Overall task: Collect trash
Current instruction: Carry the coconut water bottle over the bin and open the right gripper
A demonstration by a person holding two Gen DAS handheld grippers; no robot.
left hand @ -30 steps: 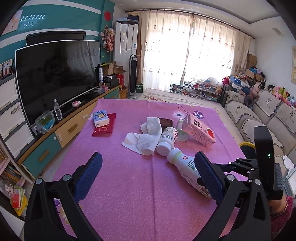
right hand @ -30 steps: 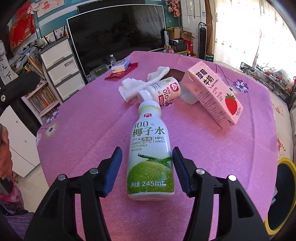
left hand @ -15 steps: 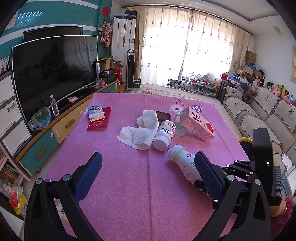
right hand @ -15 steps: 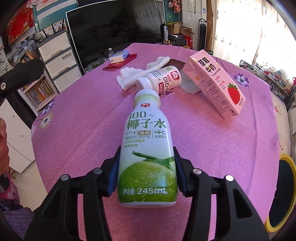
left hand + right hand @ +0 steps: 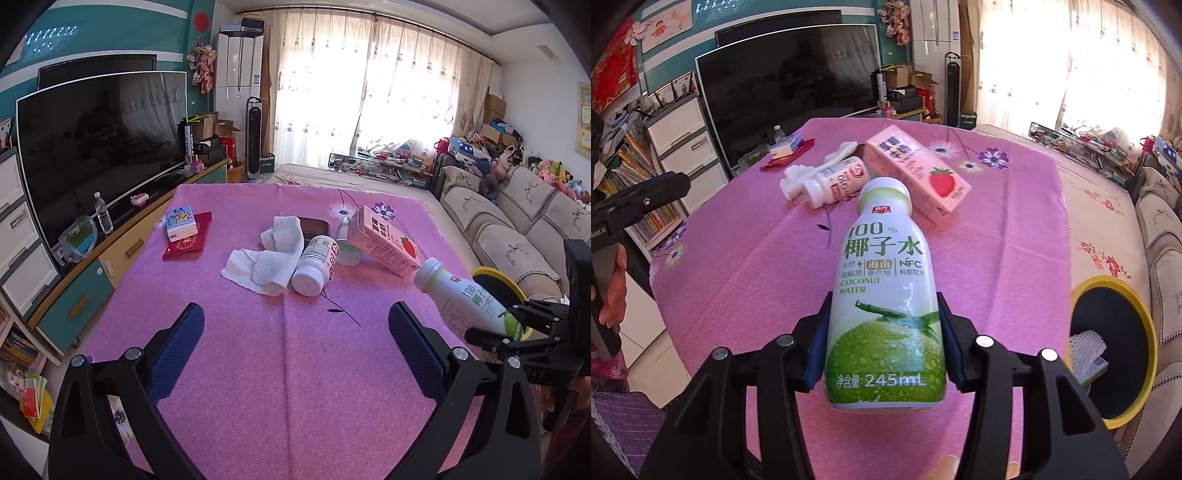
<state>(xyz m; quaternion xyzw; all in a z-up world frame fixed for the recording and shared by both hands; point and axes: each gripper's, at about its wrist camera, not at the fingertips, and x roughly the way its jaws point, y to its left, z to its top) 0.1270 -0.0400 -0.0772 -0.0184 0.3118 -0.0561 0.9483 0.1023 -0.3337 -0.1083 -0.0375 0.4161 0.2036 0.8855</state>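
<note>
My right gripper is shut on a white and green coconut water bottle and holds it above the pink tablecloth; the bottle also shows in the left wrist view. My left gripper is open and empty above the near part of the table. On the table lie a small white bottle, crumpled white tissue and a pink strawberry milk carton. A yellow-rimmed trash bin stands at the right of the table.
A tissue pack on a red packet lies at the far left of the table. A TV on a cabinet stands to the left. A sofa runs along the right.
My right gripper closed on the coconut water bottle and lifted it off the table, carrying it to the right. My left gripper stayed open and shifted slightly.
</note>
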